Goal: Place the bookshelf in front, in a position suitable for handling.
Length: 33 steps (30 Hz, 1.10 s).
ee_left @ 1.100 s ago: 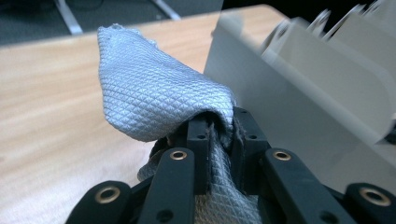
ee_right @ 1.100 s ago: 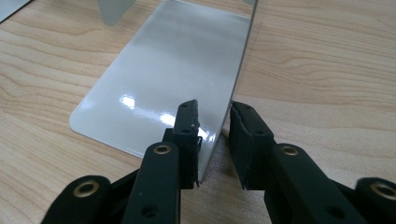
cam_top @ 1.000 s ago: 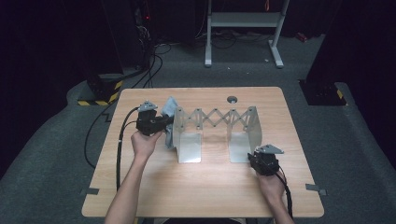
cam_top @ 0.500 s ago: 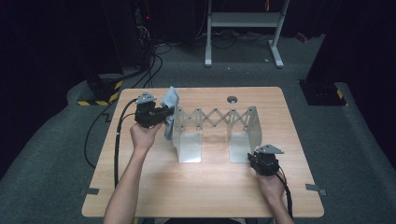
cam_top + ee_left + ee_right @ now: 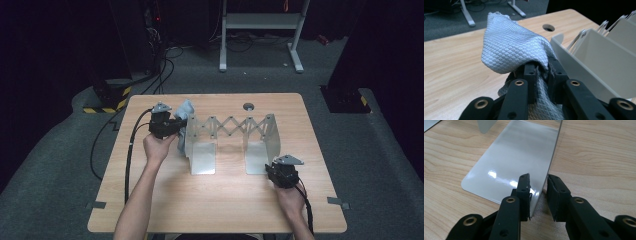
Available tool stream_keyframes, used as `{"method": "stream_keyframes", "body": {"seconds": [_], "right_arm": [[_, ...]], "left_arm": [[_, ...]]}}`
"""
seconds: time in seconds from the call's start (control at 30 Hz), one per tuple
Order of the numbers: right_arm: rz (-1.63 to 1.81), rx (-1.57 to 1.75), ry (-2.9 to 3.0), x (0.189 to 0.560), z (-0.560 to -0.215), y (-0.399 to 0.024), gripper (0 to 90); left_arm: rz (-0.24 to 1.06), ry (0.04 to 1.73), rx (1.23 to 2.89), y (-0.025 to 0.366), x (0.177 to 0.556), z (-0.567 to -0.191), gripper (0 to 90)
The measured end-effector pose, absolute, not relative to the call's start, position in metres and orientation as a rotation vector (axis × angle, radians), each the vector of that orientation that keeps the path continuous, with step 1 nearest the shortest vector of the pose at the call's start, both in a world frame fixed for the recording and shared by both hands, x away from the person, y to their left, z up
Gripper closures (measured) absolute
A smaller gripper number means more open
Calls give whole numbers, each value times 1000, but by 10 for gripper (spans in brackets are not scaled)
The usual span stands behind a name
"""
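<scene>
Both grippers are black, with brass-ringed screw holes along the fingers, grey three-cornered top plates and trailing black cables.

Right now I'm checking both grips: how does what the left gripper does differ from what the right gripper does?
The left gripper is shut on a soft grey quilted cloth, bunched beside the rack's end; the right gripper straddles the rack's rigid metal end plate, with a gap visible at one pad. The cloth is raised off the table; the plate stands on it. Both work at the same expanding rack.
</scene>
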State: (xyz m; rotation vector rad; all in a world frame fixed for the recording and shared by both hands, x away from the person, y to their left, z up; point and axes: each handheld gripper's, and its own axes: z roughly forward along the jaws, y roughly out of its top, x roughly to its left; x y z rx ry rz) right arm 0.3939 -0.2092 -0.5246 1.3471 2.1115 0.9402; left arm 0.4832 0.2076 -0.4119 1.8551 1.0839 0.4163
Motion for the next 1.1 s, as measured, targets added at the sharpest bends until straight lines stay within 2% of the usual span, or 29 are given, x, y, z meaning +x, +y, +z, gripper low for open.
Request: {"method": "stream_keyframes", "body": {"seconds": [0.53,1.1], "right_arm": [[942,1350,2112,394,-525,-209,727],[942,1346,2112,394,-525,-209,727]], "left_arm": [[345,1156,1901,205,495,-446,791],[257,1245,1983,201,499,-501,791]]}}
